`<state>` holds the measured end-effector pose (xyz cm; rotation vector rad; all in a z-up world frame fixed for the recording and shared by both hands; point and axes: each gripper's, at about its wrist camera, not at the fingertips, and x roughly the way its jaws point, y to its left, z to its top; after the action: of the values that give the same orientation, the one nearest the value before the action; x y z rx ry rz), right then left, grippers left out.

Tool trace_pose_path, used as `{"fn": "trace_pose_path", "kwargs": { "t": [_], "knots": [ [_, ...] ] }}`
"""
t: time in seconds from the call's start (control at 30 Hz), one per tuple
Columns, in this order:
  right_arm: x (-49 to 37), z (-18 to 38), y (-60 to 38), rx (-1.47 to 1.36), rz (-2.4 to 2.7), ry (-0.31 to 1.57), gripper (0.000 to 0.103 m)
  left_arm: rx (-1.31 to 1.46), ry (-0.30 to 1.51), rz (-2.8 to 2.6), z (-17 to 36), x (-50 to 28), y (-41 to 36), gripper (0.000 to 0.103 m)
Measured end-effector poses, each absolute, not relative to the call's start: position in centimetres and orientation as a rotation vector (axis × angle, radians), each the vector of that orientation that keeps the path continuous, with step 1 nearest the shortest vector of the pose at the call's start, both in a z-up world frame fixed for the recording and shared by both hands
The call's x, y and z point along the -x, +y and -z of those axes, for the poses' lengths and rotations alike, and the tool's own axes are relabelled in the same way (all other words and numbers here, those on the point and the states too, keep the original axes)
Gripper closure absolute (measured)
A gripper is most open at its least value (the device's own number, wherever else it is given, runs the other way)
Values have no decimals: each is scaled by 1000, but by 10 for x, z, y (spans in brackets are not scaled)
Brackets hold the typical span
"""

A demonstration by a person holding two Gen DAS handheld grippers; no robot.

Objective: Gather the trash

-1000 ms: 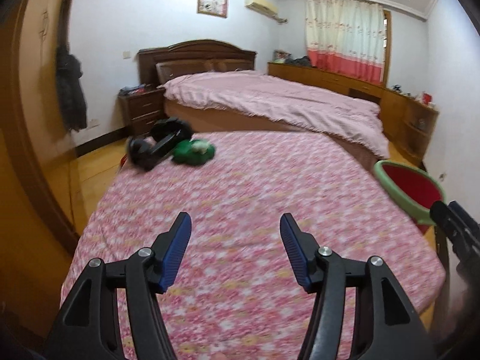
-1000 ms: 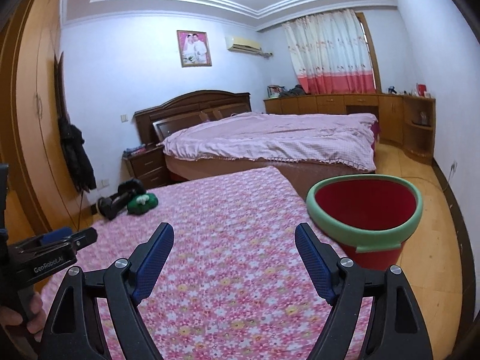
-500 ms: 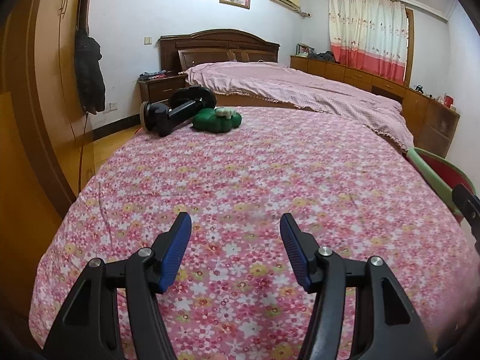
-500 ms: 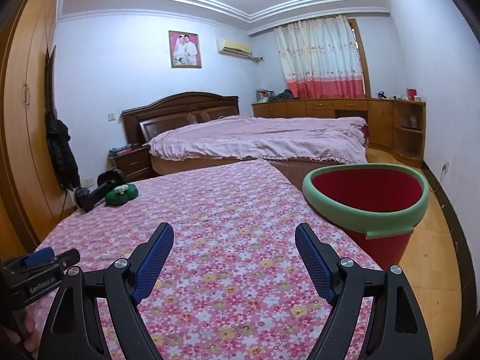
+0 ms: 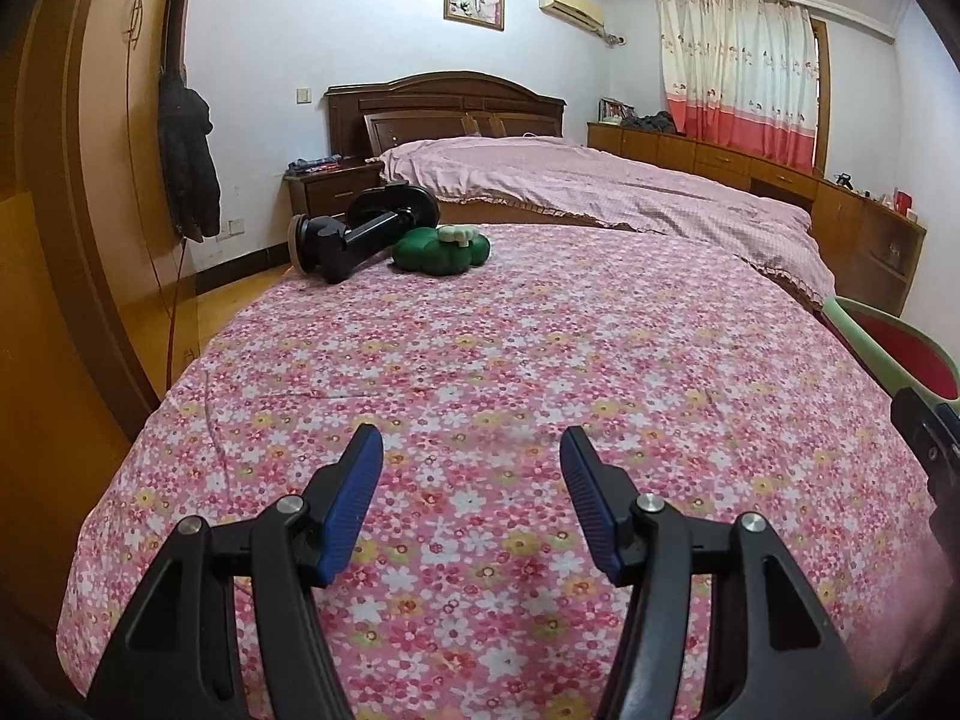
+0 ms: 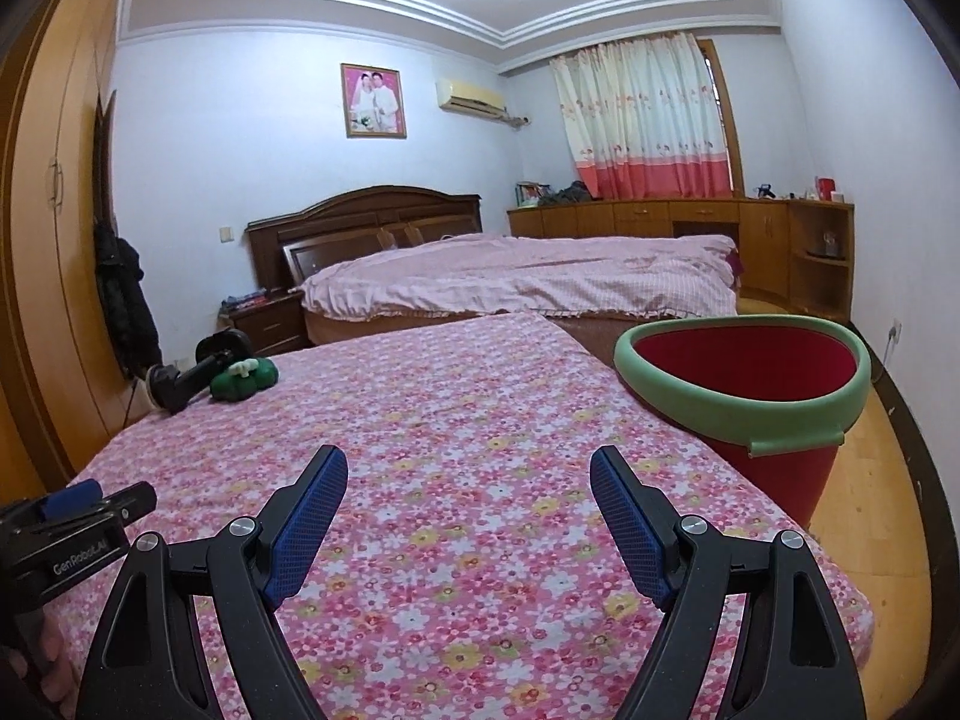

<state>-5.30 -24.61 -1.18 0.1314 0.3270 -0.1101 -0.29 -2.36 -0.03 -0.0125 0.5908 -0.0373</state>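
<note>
Both wrist cameras low over the floral bed (image 5: 540, 360), facing the headboard (image 6: 360, 216); right view sits rightward, bucket (image 6: 744, 384) close; both share bed

The cover (image 5: 540, 360) is matt printed cloth with a floral pattern; the quilt (image 5: 600, 192) behind is soft cloth in a fine check. The bucket (image 6: 774, 468) looks like smooth red plastic with a matt green foam-like rim, and the headboard (image 5: 444, 99) is glossy dark wood. The pads (image 6: 312, 516) are blue with a fine rough texture, set on matt black plastic arms with bright metal pins.
</note>
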Motion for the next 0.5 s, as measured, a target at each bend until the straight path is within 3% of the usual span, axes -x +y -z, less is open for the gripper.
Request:
{"fn": "trace_pose_path", "kwargs": {
  "t": [0.5],
  "knots": [
    [53, 14, -246, -152, 100, 337, 19, 13, 571, 27, 0, 8, -22, 42]
  ]
}}
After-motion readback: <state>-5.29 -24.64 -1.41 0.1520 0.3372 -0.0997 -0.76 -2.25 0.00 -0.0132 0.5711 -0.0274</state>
